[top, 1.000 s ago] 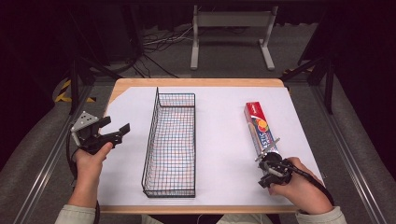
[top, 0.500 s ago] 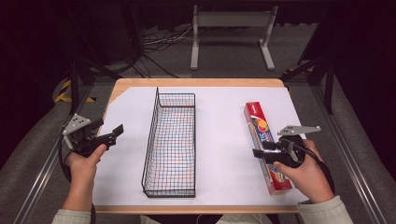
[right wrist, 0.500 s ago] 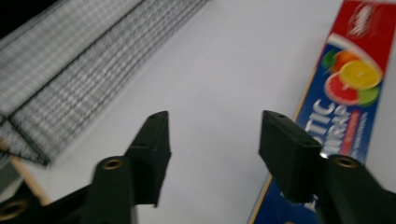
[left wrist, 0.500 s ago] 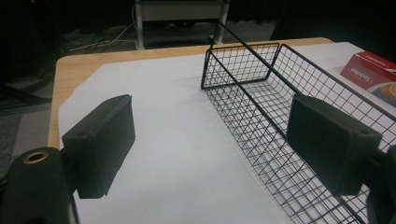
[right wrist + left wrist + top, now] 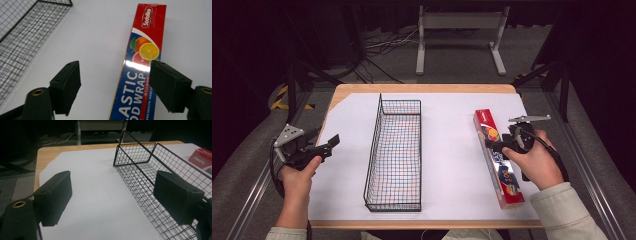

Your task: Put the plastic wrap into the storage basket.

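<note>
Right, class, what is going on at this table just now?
A person holds a gripper in each hand. The right gripper hangs open over a long box of plastic wrap lying flat on the white sheet, not gripping it. The left gripper, also open, waits left of the empty wire basket.

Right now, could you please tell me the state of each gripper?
Left gripper: open, holding nothing, beside the wire basket.
Right gripper: open over the plastic wrap box, not gripping it.
</note>
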The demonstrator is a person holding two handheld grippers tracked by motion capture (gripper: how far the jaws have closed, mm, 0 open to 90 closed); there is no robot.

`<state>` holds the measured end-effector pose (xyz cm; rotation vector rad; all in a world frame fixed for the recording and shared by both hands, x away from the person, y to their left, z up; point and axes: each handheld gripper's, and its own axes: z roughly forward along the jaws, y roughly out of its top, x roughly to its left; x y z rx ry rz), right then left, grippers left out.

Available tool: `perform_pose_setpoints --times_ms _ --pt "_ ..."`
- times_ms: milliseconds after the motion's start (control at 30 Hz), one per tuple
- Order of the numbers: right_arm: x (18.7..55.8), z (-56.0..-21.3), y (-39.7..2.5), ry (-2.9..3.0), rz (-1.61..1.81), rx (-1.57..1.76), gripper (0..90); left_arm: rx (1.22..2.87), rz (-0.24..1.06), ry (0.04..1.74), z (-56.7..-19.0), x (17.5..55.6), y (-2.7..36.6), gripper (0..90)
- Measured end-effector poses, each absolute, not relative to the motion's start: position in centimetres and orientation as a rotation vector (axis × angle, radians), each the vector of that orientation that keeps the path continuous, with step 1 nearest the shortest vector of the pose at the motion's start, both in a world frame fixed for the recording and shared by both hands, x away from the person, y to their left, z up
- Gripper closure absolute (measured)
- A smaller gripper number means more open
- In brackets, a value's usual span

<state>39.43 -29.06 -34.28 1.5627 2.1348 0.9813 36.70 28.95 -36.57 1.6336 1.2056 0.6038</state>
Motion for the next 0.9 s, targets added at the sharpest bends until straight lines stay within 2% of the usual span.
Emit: perform_pose_setpoints --times_ms 567,900 --pt "43.5 -38.1 -28.4 2.213 0.618 1.78 17.3 1.626 0.61 1.233 -36.8 36.8 29.5 16.1" --pt "44.7 -39.6 -28.1 2.253 0.476 1.797 28.9 1.608 0.611 1.25 -36.7 36.7 30.0 16.1"
